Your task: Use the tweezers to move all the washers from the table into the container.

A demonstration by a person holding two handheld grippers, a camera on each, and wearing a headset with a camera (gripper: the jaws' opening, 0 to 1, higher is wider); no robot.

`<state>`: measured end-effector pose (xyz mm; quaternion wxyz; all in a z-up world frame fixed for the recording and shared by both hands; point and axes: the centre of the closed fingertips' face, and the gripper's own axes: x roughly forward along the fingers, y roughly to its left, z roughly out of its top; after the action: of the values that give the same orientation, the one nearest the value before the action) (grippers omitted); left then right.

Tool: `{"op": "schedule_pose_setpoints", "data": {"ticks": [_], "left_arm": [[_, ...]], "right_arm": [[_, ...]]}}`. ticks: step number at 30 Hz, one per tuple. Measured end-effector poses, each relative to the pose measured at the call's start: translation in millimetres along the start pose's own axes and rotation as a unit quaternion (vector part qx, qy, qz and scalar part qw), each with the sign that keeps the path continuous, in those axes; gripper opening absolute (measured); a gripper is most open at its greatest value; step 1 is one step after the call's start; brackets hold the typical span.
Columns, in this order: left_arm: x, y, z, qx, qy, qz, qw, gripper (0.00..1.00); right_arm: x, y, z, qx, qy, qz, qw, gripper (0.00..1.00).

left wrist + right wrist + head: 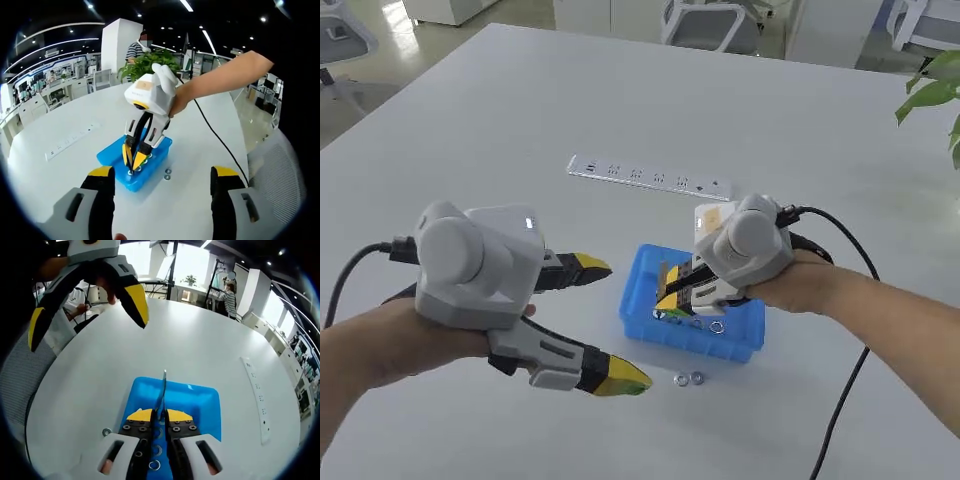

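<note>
The broad white table takes up most of your head view, and the shallow blue plastic container sits on it in front of you.

Your left gripper hovers just left of the container. Its yellow-tipped jaws are spread wide with nothing between them.

Your right gripper hangs over the container and tilts down into it. Its jaws are pressed together on the thin metal tweezers.

The long white power strip lies flat on the table beyond the container's far side, apart from it.

In the right gripper view, the tweezers run forward from the jaws above the blue floor, and their tip reaches toward the container's far wall. You cannot tell from the pictures whether the tip touches the floor or holds anything.

Several small metal ring washers lie inside the container along its near wall.

Two more small metal washers rest side by side on the bare table, just outside the container's near wall.
</note>
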<state>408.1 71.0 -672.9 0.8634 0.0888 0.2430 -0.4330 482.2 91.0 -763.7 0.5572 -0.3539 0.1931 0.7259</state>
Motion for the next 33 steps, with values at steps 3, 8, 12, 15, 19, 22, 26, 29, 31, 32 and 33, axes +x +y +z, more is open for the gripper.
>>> {"op": "schedule_pose_setpoints", "data": {"ticks": [3, 8, 12, 15, 19, 22, 26, 29, 31, 32, 33], "left_arm": [[3.2, 4.7, 2.4, 0.009, 0.001, -0.001, 1.0, 0.78], [9.1, 17.9, 10.0, 0.015, -0.006, 0.002, 0.9999, 0.69], [14.9, 28.2, 15.2, 0.023, -0.009, 0.004, 0.9997, 0.56], [19.1, 33.8, 16.3, 0.023, -0.01, 0.003, 0.9997, 0.49], [27.4, 37.9, 14.3, 0.028, -0.005, 0.001, 0.9996, 0.36], [33.6, 41.6, 13.0, 0.036, 0.001, 0.002, 0.9994, 0.32], [41.7, 46.4, 13.7, 0.043, 0.004, 0.004, 0.999, 0.27], [46.6, 49.1, 14.9, 0.049, 0.007, 0.004, 0.9987, 0.24], [49.8, 50.7, 15.6, 0.053, 0.008, 0.002, 0.9986, 0.23], [51.0, 51.0, 15.6, 0.053, 0.01, 0.001, 0.9986, 0.21], [52.5, 50.7, 15.2, 0.055, 0.012, -0.002, 0.9984, 0.2]], "right_arm": [[0.1, 0.0, -0.2, -0.001, 0.0, 0.0, 1.0, 0.09], [-0.3, 0.3, -0.7, -0.002, -0.001, 0.001, 1.0, 0.09], [-0.6, 0.2, -0.9, -0.001, -0.003, 0.001, 1.0, 0.09], [-0.3, -0.2, -1.2, -0.001, -0.003, 0.001, 1.0, 0.09], [-0.3, 0.2, -1.5, -0.002, -0.004, 0.002, 1.0, 0.09], [-0.4, 0.1, -2.4, -0.002, -0.004, 0.002, 1.0, 0.09], [-0.6, 1.2, -3.4, -0.002, -0.005, 0.004, 1.0, 0.09], [-0.8, 1.6, -3.8, -0.003, -0.005, 0.004, 1.0, 0.09], [-0.8, 1.9, -4.0, -0.005, -0.005, 0.005, 1.0, 0.09], [-0.7, 2.0, -3.9, -0.005, -0.005, 0.005, 1.0, 0.09], [-0.7, 2.1, -3.9, -0.005, -0.005, 0.005, 1.0, 0.09]]}}
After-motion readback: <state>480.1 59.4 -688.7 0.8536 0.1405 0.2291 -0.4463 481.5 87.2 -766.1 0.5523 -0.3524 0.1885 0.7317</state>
